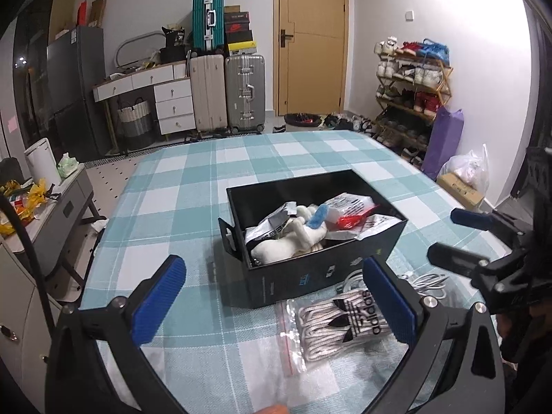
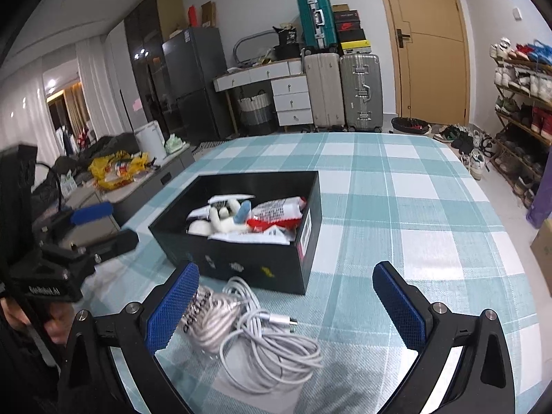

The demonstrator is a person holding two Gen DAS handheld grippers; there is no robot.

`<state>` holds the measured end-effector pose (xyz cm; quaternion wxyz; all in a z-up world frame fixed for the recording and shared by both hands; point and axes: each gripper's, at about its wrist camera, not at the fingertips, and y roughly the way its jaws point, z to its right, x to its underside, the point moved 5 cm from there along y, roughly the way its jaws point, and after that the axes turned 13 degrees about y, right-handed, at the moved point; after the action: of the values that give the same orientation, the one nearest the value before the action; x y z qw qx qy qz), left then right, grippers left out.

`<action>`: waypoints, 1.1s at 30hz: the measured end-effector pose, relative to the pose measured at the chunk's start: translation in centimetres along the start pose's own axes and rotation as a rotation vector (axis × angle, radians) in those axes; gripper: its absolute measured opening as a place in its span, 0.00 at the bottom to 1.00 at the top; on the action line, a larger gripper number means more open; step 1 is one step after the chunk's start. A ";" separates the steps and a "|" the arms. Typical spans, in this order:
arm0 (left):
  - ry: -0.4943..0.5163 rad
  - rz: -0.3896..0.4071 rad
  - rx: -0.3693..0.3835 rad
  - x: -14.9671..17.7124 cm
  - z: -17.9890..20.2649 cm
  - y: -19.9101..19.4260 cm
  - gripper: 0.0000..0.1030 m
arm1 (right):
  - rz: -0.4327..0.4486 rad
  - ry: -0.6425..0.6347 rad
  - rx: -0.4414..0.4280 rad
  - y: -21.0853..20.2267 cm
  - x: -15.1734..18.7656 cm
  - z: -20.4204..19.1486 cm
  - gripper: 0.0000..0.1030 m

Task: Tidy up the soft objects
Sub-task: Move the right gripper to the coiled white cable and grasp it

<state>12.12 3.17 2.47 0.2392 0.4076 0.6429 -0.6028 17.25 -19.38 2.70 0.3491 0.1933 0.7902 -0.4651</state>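
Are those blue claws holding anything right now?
No. The left claw and right claw are both open, hovering over the laces bag and cable.

Both fisheye views show a room evenly lit by cool indoor light, with soft, faint shadows. The edges curve strongly and fade into black corners. The wall (image 1: 483, 79) far right of the left claw (image 1: 276, 303) glares white. Focus is slightly soft throughout.
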 end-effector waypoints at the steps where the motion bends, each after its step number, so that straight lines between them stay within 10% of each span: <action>1: 0.001 0.003 0.000 0.1 0.1 -0.2 1.00 | -0.005 -0.004 0.004 0.0 0.1 0.0 0.99; 33: 0.067 -0.048 0.032 2.2 2.3 1.7 1.00 | -0.160 -0.083 0.018 2.5 2.7 0.0 0.99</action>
<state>11.86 1.34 -0.60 0.1965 0.4158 0.6506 -0.6044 16.99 -18.22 -0.76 0.3417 0.1130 0.7837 -0.5063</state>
